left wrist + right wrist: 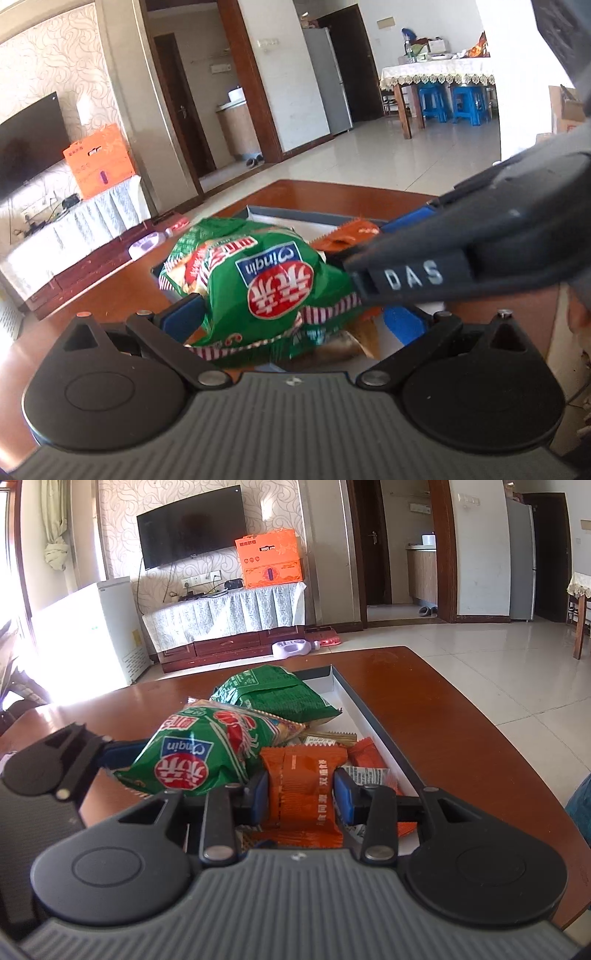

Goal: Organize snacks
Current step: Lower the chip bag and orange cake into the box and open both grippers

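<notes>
**Both grippers carry a snack over the tray**

The left gripper (291, 314) has its jaws around a puffy green snack bag with a red round logo (258, 280), which bulges between the blue pads. The right gripper (301, 797) has its jaws narrow and closed on a small orange foil packet (303, 786), which stands upright between the pads. Both snacks are above a shallow white tray with a dark rim (373, 716) that lies on the reddish-brown wooden desk (443, 716). In the tray there is already a second green bag (273, 694) at the far end, and several small orange and white packets (365, 757) near the right gripper.

I judge that the step in hand is the placing: the two snacks are picked up and not yet set down. The next move calls for lowering each one to a free place in the tray, the big bag beside the other green bag, the small packet with the small ones, and opening the jaws only when the snack rests. The grippers are very near each other, so one should go first.
</notes>
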The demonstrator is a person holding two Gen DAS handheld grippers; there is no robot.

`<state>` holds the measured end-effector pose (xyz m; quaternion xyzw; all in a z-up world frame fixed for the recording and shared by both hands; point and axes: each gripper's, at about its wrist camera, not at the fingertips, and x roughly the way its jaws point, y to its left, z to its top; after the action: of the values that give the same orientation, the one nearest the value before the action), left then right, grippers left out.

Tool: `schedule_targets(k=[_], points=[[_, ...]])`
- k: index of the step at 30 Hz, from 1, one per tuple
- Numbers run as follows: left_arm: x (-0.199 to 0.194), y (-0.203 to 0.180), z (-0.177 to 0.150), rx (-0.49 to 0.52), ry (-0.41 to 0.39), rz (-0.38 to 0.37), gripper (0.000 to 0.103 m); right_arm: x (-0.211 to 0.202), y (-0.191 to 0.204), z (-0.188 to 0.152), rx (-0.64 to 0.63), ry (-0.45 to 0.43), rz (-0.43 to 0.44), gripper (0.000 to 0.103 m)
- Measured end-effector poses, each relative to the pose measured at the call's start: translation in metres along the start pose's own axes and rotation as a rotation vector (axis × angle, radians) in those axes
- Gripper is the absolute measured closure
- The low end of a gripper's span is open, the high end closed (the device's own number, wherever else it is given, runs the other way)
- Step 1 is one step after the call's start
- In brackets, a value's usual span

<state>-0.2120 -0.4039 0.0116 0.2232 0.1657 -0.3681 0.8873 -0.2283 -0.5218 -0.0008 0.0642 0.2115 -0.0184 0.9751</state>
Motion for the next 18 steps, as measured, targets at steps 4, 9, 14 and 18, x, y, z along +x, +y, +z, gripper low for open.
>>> schedule_targets(k=[4,9,14,18], points=[[0.017,0.006,0.003,-0.011,-0.013,-0.008,0.000,0.001,-0.002,-0.001,0.009,0.000,-0.005,0.062],[-0.003,-0.001,0.004,0.054,-0.057,0.034,0.000,-0.002,-0.005,-0.004,0.028,-0.001,0.004,0.061],[-0.033,-0.008,-0.003,0.117,-0.132,0.060,0.000,0.001,-0.004,-0.004,0.026,0.010,0.007,0.060],[-0.032,-0.007,-0.006,0.094,-0.103,0.064,0.000,0.000,-0.003,-0.007,0.016,0.025,-0.021,0.050]])
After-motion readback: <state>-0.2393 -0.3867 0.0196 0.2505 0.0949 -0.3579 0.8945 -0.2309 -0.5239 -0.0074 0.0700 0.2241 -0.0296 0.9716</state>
